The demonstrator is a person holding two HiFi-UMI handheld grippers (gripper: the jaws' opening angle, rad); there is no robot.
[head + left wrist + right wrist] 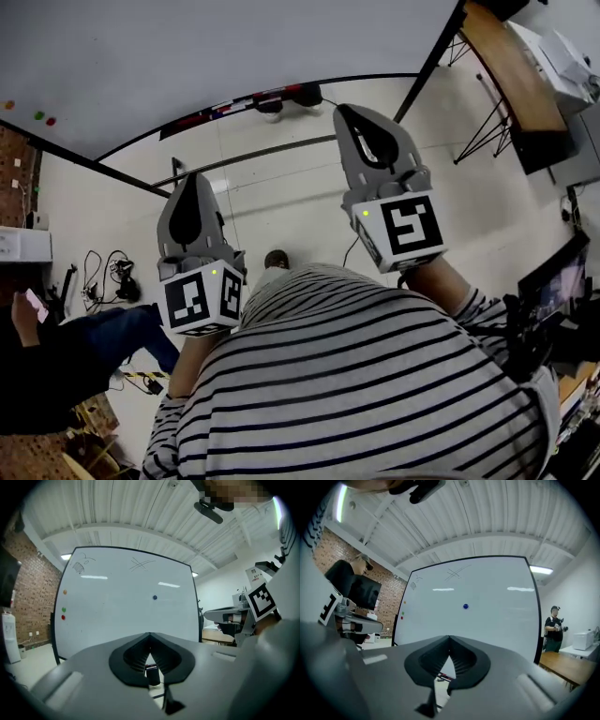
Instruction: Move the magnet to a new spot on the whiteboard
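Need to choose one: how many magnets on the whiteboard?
4: blue magnet near the whiteboard centre; orange magnet, green magnet, red magnet stacked at its left edge; bottom hidden.

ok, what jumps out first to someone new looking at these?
The whiteboard fills both gripper views, with a lone blue magnet near its middle and a column of three coloured magnets down its left edge. In front of it, the left gripper and right gripper point at the board with jaws together, holding nothing and clearly short of it.
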